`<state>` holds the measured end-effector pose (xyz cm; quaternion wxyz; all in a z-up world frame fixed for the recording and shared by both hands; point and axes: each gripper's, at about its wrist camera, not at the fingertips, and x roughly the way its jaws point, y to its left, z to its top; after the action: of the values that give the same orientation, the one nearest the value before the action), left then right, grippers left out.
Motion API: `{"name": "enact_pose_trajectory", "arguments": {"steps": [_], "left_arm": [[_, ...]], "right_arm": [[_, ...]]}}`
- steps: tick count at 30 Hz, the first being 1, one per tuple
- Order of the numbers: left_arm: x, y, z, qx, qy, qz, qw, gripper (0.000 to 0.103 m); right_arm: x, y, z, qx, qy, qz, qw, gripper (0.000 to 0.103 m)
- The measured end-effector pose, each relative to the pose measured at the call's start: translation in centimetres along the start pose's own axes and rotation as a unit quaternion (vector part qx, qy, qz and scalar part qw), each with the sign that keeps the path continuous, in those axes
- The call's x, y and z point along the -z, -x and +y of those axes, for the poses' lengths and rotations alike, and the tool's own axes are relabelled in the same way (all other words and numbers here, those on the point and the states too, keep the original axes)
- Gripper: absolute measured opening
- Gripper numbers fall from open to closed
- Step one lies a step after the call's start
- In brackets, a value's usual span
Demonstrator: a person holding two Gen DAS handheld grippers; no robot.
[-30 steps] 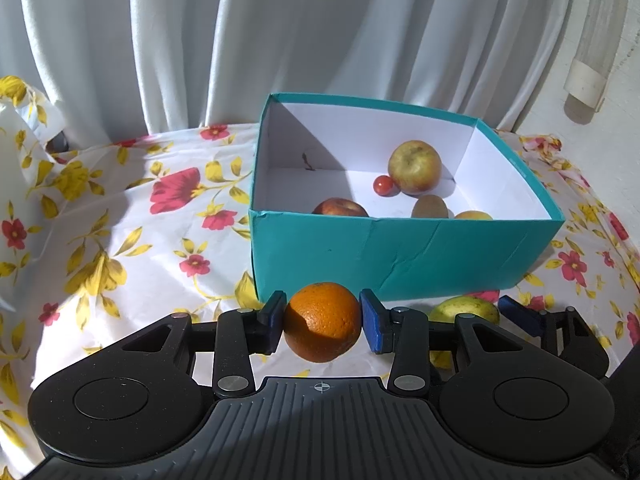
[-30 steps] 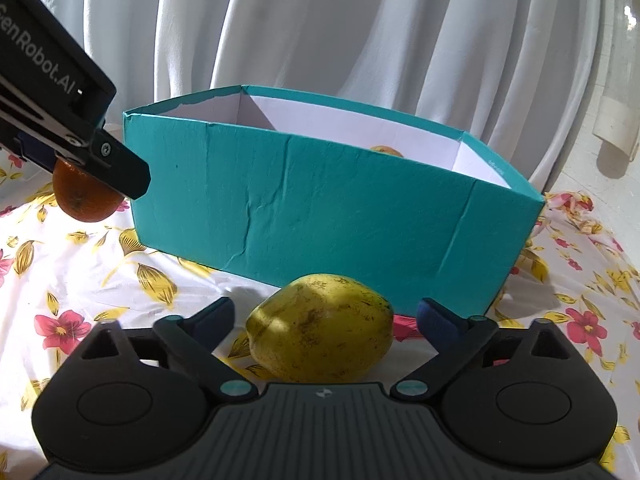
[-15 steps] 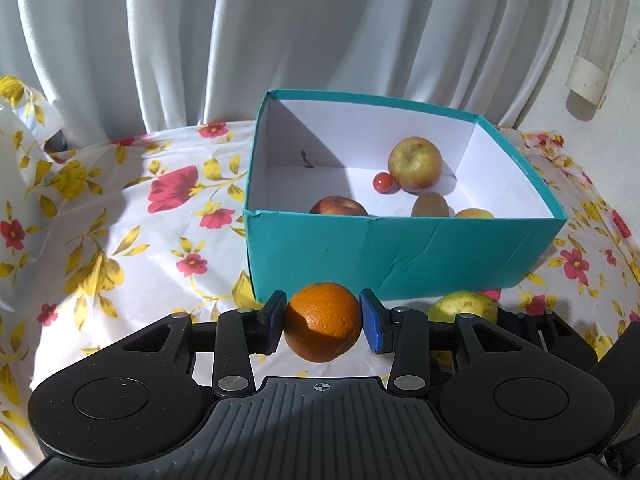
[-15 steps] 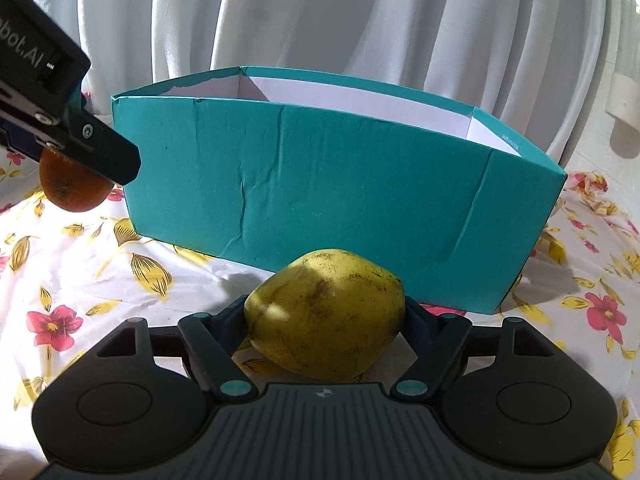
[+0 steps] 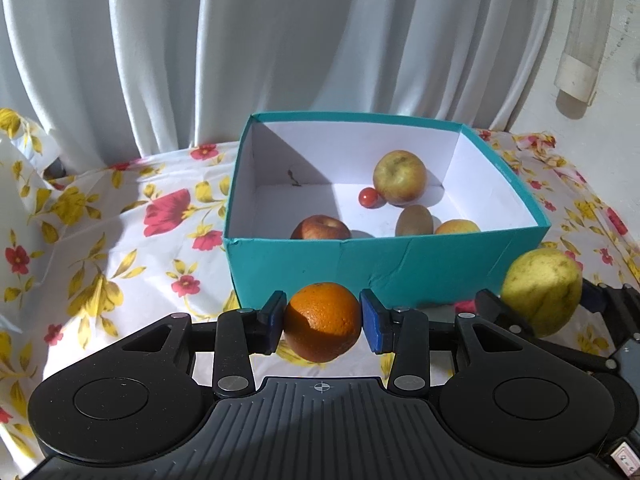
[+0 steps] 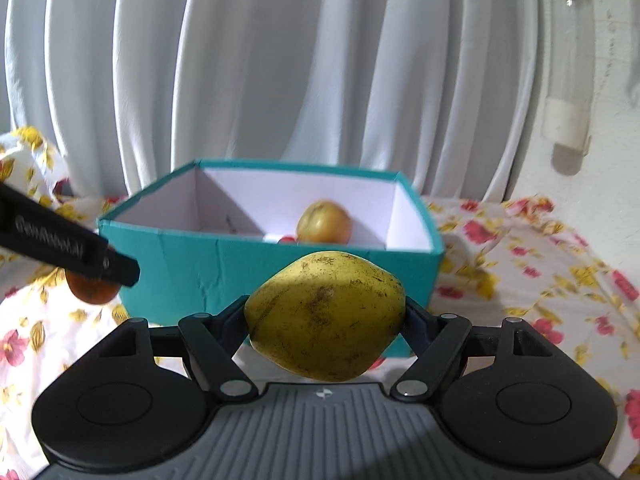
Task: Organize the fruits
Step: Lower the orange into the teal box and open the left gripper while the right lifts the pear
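The orange (image 5: 323,322) sits squarely between the blue pads (image 5: 372,326) of the left gripper (image 5: 323,325), pinched on both sides, its lower half in shadow. Straight ahead of those jaws stands the teal box (image 5: 400,264), open-topped with a white lining. Inside it lie a yellowish apple (image 5: 399,177) at the far side, a small red tomato (image 5: 368,197) just beside that apple, a kiwi (image 5: 414,220), a red apple (image 5: 320,229) and a yellow-orange fruit (image 5: 457,226); the near wall cuts off the lower part of the last three, so what the yellow-orange one is cannot be told.

The right gripper (image 6: 326,318) clamps a yellow-green pear-like fruit (image 6: 325,315) flecked with brown; the fruit hides both pads, so only the black finger links show. It hangs clear of the floral tablecloth (image 6: 520,280), before the box's near wall. From here most of the box floor is hidden: only the yellowish apple and a sliver of the tomato show over the rim. To the left of these jaws the other gripper's black finger covers most of the orange. White curtains (image 6: 280,80) hang beyond the box.
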<state>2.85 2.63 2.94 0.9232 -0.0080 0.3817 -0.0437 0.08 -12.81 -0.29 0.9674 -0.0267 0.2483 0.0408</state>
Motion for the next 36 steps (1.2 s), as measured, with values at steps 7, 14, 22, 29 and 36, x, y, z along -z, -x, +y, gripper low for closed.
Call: {"name": "enact_pose_trajectory", "arguments": {"steps": [7,14,22,29,36], "left_arm": [[-1.3,1.4,-1.5,0.007,-0.017,-0.026,0.9995,0.044],[-3.8,0.0,-2.0,-0.008,-0.018,-0.048,0.9987,0.044],[-5.3,-5.4,-1.5,-0.041,-0.016,-0.026,0.9987,0.044],[-5.4,-8.5,-1.9,-0.042,-0.026,0.000,0.9988,0.044],[-5.2,-10.2,-2.0,-0.042,-0.036,0.009,0.9984,0.045]], "right_arm": [[-1.6,2.8,-1.8,0.025,-0.013,-0.037,0.999,0.077],[-2.3,4.7,-3.2,0.043,-0.022,-0.060,0.997,0.077],[-2.3,5.9,-4.0,0.062,-0.031,-0.071,0.995,0.077],[-2.2,6.2,-4.2,0.077,-0.036,-0.069,0.994,0.077],[-2.3,5.9,-4.5,0.085,-0.039,-0.067,0.993,0.077]]}}
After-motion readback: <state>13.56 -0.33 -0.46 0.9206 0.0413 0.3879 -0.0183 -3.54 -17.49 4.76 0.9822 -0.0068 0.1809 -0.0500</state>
